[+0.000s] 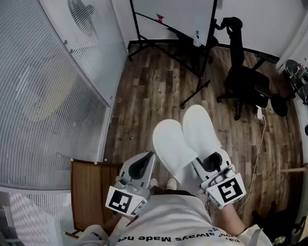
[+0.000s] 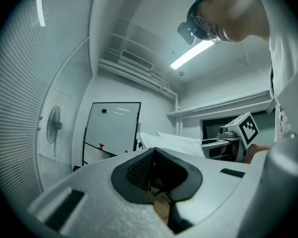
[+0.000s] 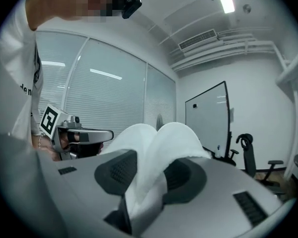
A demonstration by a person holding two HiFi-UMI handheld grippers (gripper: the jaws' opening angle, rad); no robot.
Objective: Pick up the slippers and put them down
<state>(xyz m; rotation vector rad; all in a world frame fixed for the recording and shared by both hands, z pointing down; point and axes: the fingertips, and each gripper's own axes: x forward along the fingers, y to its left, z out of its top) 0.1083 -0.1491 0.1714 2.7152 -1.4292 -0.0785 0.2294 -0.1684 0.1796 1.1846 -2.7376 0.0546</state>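
Two white slippers (image 1: pixel 187 137) lie pressed together, soles flat against each other, and stick out forward over the wooden floor. My right gripper (image 1: pixel 211 163) is shut on their heel ends. In the right gripper view the white fabric (image 3: pixel 159 143) fills the gap between the dark pads (image 3: pixel 116 172). My left gripper (image 1: pixel 138 169) is beside them on the left, shut, with nothing in it. Its dark pads (image 2: pixel 139 172) meet in the left gripper view, where the slippers (image 2: pixel 174 142) show off to the right.
A black office chair (image 1: pixel 246 81) stands ahead on the right. A whiteboard on a black stand (image 1: pixel 174 14) is at the far wall. A glass wall with blinds (image 1: pixel 41 86) runs along the left. A low wooden cabinet (image 1: pixel 90 188) sits by my left side. A white cable (image 1: pixel 262 137) trails across the floor.
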